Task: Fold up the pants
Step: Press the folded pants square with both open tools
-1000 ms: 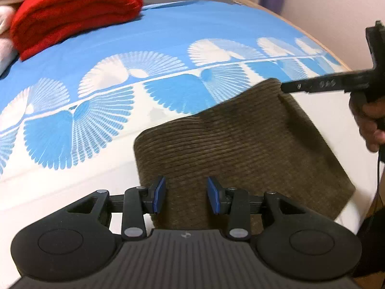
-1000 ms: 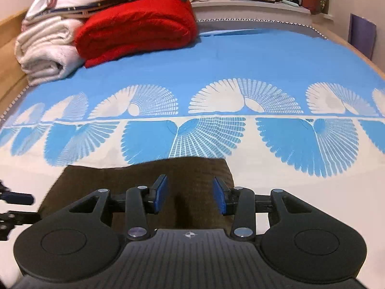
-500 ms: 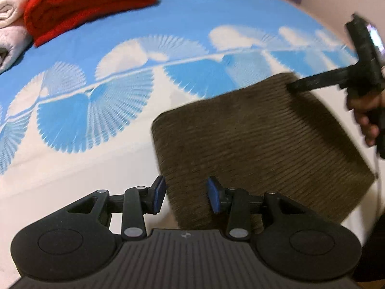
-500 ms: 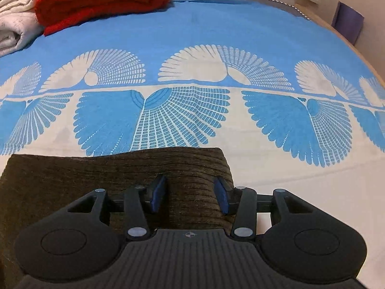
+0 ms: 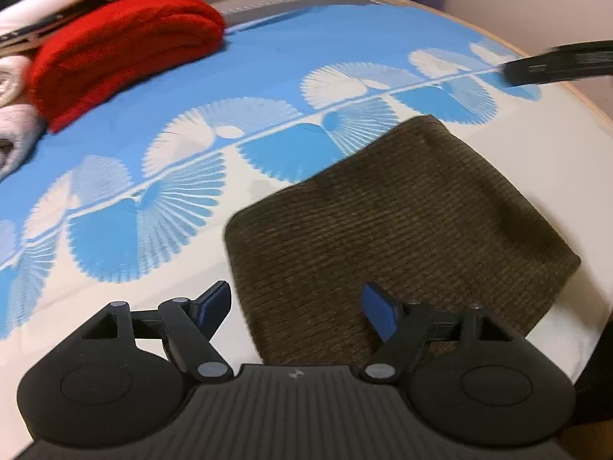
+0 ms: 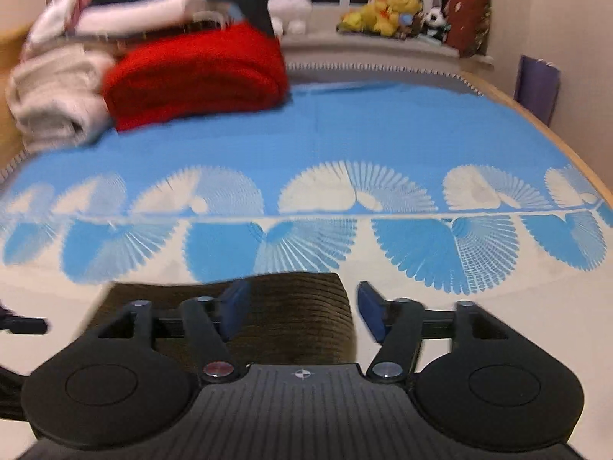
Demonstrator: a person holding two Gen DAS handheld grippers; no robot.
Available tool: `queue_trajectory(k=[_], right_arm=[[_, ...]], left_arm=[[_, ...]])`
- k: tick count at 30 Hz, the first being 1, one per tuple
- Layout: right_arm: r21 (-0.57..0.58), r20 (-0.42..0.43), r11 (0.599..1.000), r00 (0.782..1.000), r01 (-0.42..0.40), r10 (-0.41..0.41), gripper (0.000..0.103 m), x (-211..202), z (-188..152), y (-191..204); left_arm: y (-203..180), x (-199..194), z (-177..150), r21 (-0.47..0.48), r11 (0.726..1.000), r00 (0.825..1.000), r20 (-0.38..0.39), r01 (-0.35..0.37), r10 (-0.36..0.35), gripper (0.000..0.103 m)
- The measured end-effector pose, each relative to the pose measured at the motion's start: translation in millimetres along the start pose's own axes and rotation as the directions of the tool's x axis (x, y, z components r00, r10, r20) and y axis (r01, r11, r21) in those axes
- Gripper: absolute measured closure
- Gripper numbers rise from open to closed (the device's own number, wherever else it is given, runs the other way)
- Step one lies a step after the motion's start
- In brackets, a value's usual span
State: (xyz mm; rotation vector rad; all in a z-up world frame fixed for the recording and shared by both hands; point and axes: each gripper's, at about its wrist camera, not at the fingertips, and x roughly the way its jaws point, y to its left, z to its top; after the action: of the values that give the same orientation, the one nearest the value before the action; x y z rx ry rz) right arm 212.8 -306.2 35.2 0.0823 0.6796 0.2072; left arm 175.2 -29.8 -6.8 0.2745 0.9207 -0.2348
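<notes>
Pants (image 5: 398, 226) folded; bedspread (image 5: 268, 73) beyond edges.

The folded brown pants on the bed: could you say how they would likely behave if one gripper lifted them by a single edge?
The brown pants are ribbed cloth, so they would probably droop and the stacked layers might unfold. The rounded, thick folded edge suggests some bulk, likely heavier than thin fabric. The ribs should give the open left gripper decent grip.

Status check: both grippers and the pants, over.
Left gripper open, empty. Right gripper open, empty. Brown corduroy pants folded into a compact rectangle on the blue-and-white patterned bedspread. Nothing on them.
</notes>
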Motion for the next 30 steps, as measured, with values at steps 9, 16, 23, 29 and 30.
queue_trajectory(k=[9,16,23,29,30], right_arm=[[0.012,0.097,0.997,0.993,-0.07,0.069,0.008,-107.5,-59.6,9.5],[0.117,0.173,0.991,0.984,-0.063,0.042,0.006,-138.5,-124.9,17.9],[0.029,0.033,1.0,0.999,0.002,-0.003,0.006,-121.0,-143.8,37.7],[-0.009,-0.017,1.0,1.0,0.009,-0.009,0.006,-108.8,-147.2,46.8],[-0.013,-0.027,1.0,1.0,0.011,-0.011,0.006,-106.0,-147.7,48.2]], left_arm=[[-31.9,-105.3,-17.3,-0.115,0.987,0.964,0.229,-0.109,0.134,0.014],[-60.3,-131.2,-89.7,-0.381,0.922,0.969,0.195,-0.07,0.154,0.0],[-69.0,-115.9,-110.0,-0.291,0.94,0.972,0.1,-0.177,0.213,0.0],[-45.8,-95.4,-113.7,-0.395,0.908,0.989,-0.021,-0.14,0.144,0.0],[-44.8,-93.5,-113.0,-0.4,0.907,0.991,-0.026,-0.134,0.134,0.0]])
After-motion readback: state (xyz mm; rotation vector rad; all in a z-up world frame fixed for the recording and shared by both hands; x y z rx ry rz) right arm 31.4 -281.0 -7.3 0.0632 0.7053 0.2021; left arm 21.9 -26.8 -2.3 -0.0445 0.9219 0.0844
